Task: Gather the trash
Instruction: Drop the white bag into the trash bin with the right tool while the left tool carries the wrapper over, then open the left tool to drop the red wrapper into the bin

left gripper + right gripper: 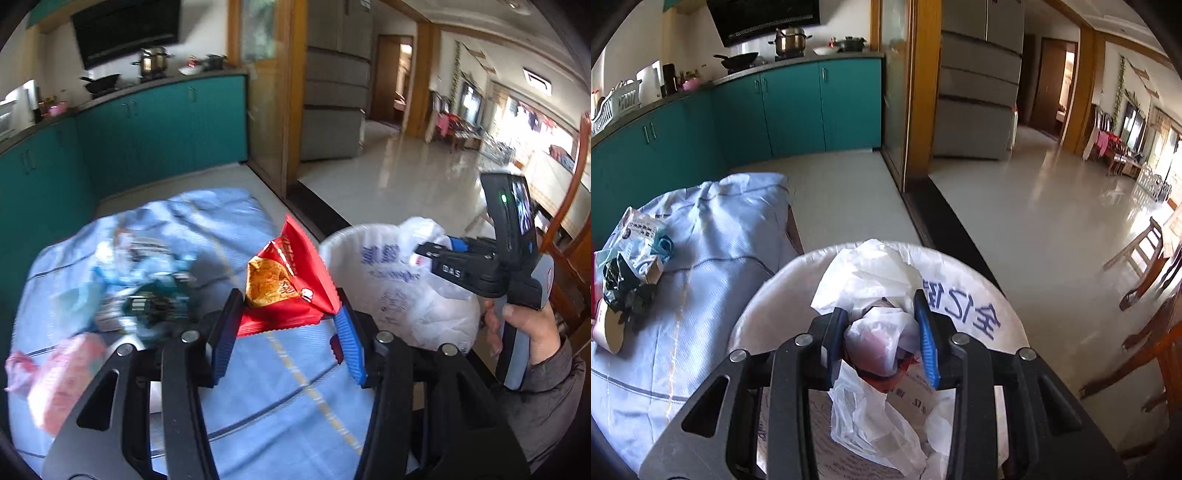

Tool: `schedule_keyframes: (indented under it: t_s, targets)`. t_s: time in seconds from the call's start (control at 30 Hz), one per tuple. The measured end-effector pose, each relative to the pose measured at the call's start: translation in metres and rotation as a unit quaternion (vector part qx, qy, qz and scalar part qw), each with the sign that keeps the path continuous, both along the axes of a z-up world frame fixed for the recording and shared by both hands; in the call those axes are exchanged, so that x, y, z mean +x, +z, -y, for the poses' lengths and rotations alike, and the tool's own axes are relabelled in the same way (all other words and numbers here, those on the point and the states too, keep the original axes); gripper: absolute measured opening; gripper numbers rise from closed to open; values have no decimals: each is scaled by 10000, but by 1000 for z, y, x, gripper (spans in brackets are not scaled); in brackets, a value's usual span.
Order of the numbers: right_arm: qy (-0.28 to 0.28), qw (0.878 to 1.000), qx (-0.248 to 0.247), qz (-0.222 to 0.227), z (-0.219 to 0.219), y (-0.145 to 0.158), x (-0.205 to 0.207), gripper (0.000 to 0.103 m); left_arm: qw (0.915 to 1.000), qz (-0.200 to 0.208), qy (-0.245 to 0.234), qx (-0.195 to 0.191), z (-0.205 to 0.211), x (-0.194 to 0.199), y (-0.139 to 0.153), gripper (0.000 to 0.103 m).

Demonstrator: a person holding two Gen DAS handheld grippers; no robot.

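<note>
Daylight from right windows, floor glare, blurred left, fisheye edges

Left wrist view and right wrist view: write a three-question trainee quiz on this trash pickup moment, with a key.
1. True or false: the left gripper holds a red snack packet.
2. The right gripper is over which thing? A. the lined trash bin B. the blue cloth C. the floor
3. Fill in: the right gripper pinches a crumpled white plastic ____.

Key: 1 true; 2 A; 3 bag.
</note>
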State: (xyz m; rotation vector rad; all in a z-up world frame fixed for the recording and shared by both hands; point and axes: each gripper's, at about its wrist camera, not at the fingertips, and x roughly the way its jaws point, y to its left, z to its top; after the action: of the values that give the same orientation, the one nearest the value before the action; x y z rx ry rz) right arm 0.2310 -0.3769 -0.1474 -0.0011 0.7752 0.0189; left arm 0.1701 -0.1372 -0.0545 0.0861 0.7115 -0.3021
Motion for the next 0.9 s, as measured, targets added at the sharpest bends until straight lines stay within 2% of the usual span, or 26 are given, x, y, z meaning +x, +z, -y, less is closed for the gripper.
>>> schedule_keyframes:
  t_s: [0.1,0.17,0.2,0.23,0.27,0.33,0.47,0.6,0.73,0.83,0.9]
  targets:
    - [-151,9998,-14,-109,5,-3,-1,46,9995,-122,-300,5,29,10,-14,51]
    - [-352,9994,36,-24,13,2,4,67,9987,-190,-476,18,45,15,-20,52]
    - [-480,9988,64,49,13,6,6,72,9978,-238,-616,-4,57,19,-24,55]
    - [-631,9978,128,160,18,10,3,75,9971,-263,-709,-15,65,23,-28,64]
    - [-700,9970,211,248,20,13,3,76,9966,-271,-772,-28,71,25,-31,76]
    - [-856,9942,423,496,28,20,-3,77,9956,-272,-896,42,83,30,-39,84]
    - [-1082,9867,708,982,41,33,-18,79,9957,-276,-883,100,85,33,-45,87]
    - [-1100,9853,804,1028,43,36,-14,80,9973,-357,-634,-96,64,35,-44,88]
    - [-1150,9846,682,1129,38,39,-13,80,9972,-317,-567,-378,46,34,-34,91]
    - [-1092,9843,765,1154,34,41,-11,81,9994,-134,-171,-273,25,30,-24,91]
    - [-923,9853,878,1142,26,40,-8,82,9994,142,301,-107,1,20,-15,93]
